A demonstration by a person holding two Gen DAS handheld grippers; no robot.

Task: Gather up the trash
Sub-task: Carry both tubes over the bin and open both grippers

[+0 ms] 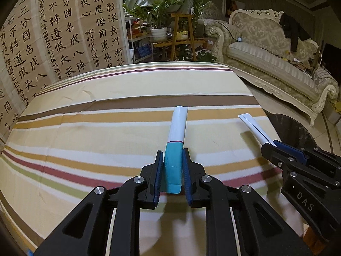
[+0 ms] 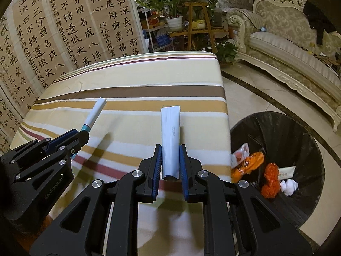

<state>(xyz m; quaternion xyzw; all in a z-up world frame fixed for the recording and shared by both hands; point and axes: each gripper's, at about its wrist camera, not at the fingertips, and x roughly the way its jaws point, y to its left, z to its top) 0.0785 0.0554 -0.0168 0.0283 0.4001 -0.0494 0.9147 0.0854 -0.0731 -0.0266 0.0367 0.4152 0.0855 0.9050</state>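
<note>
- Left gripper (image 1: pixel 172 170): fingers clamped on the teal end of a teal-and-white packet (image 1: pixel 175 140), the white end sticking out forward, lifted above the striped tablecloth (image 1: pixel 106 128).
- Right gripper (image 2: pixel 170 162): fingers pinched on the lower part of a white packet (image 2: pixel 170 132), long axis in line with the fingers, printed seam facing up, also clear of the cloth.
- Both pieces sit centred between the pads, roughly upright along each gripper's axis; neither touches the table as far as I can tell.
- Trash bin (image 2: pixel 298 132): black-lined, on the floor just off the table's right edge, nearest the right gripper. Already holds orange wrappers (image 2: pixel 269 180), a white crumpled wad (image 2: pixel 288 187), and other scraps.
- Step in hand, my read: carry to bin and drop. Right one should go first, as it is closer.
- To do it well: keep the squeeze until fully over the bin mouth, not the rim; tip the packet downward so it falls inside.
- Left has to cross over; keep the two grippers apart so they don't knock.
- Risk: light packets may flutter and land on the floor.
</note>
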